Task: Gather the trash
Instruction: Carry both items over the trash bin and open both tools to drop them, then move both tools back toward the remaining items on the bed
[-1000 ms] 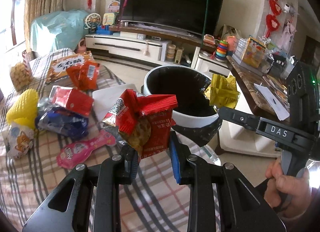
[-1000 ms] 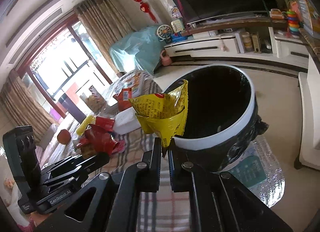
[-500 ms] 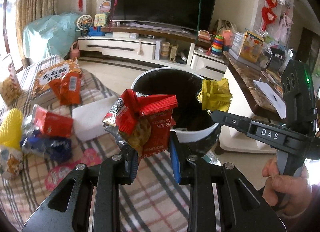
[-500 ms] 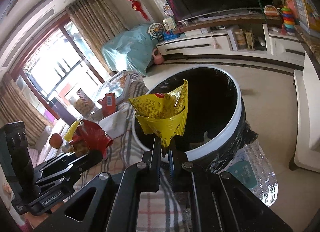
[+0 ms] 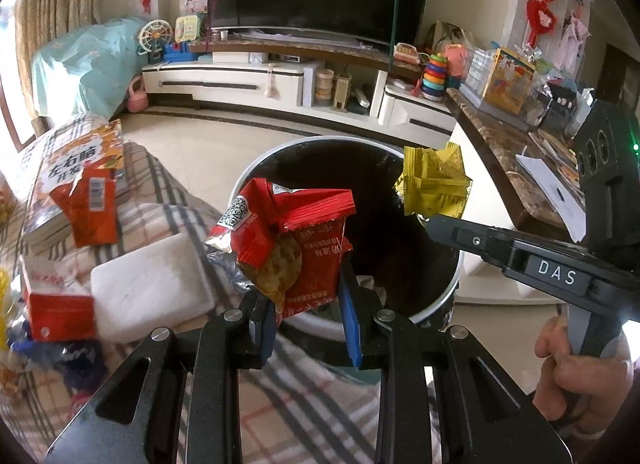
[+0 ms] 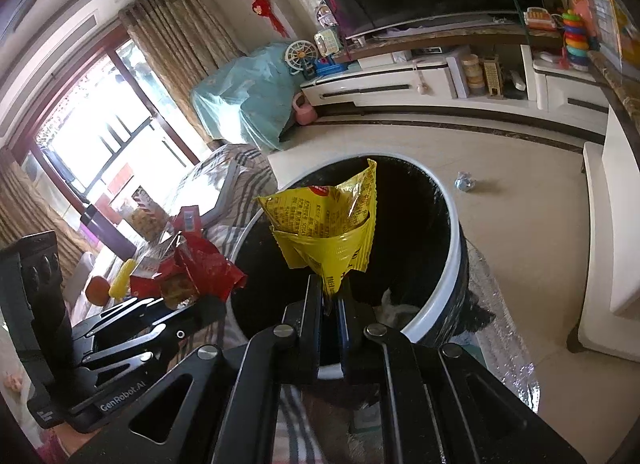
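While our left gripper [image 5: 306,320] pinches the red wrapper [image 5: 292,240] and our right gripper [image 6: 330,312] clamps the yellow wrapper [image 6: 328,224], both over the bin [image 6: 448,256], we should centre each above the opening before letting go.

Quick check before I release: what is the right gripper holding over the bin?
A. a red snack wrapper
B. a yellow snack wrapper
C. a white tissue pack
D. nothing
B: the right gripper is pinched shut on the yellow wrapper, which hangs over the trash bin; the red wrapper is in the left gripper.
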Demonstrator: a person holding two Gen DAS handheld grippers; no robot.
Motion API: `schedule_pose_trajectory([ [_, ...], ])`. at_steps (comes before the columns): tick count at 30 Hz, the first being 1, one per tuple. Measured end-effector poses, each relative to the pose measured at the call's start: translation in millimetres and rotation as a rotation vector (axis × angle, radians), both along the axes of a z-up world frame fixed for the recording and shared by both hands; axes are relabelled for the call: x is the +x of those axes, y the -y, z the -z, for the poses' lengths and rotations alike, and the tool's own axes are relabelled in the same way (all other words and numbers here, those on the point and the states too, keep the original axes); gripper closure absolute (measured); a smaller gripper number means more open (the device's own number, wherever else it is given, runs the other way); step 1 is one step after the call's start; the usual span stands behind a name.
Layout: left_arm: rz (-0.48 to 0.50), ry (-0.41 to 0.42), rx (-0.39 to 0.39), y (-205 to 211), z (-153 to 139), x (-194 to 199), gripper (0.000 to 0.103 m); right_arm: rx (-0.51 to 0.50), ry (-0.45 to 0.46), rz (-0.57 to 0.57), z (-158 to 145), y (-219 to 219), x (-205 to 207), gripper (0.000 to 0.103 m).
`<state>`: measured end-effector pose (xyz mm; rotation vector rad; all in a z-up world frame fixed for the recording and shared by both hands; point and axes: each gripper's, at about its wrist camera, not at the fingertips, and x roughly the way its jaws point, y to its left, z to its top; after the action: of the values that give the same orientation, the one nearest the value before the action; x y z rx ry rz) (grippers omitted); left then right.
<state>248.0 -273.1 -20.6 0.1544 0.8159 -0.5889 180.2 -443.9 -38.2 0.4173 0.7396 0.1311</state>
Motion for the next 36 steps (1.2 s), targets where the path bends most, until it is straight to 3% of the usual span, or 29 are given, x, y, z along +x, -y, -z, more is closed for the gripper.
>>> schedule_pose_trajectory([
  [13,0.013,-0.026,0.013,21,3,16,0.075,0.004,-0.039,0.003,6,11,17,0.093],
  [15,0.018,-0.035,0.016,23,4,18,0.058,0.002,-0.047,0.008,6,14,20,0.091],
  [16,0.017,-0.033,0.02,23,4,17,0.055,0.005,-0.051,0.01,7,15,21,0.091],
  [18,0.01,-0.03,0.03,23,4,17,0.049,0.009,-0.058,0.018,6,17,21,0.083],
  [22,-0.015,-0.026,0.012,10,3,11,0.041,0.013,-0.043,0.027,2,16,16,0.048],
  [24,-0.027,-0.022,-0.003,1,2,6,0.039,0.012,-0.034,0.035,1,16,11,0.046],
  [25,-0.035,-0.021,-0.01,-4,2,3,0.037,0.014,-0.031,0.037,0,16,11,0.042],
  [26,-0.043,-0.018,-0.017,-10,1,-1,0.034,0.023,-0.023,0.041,0,14,7,0.03],
  [28,-0.06,-0.009,-0.026,-22,1,-9,0.032,0.039,-0.003,0.041,-1,10,1,0.02],
  [31,-0.096,-0.004,-0.047,-44,1,-20,0.03,0.037,0.003,0.039,-1,1,-5,0.013],
  [36,-0.15,-0.002,-0.068,-77,3,-35,0.029,0.047,0.032,0.014,-4,-23,-20,0.011],
])
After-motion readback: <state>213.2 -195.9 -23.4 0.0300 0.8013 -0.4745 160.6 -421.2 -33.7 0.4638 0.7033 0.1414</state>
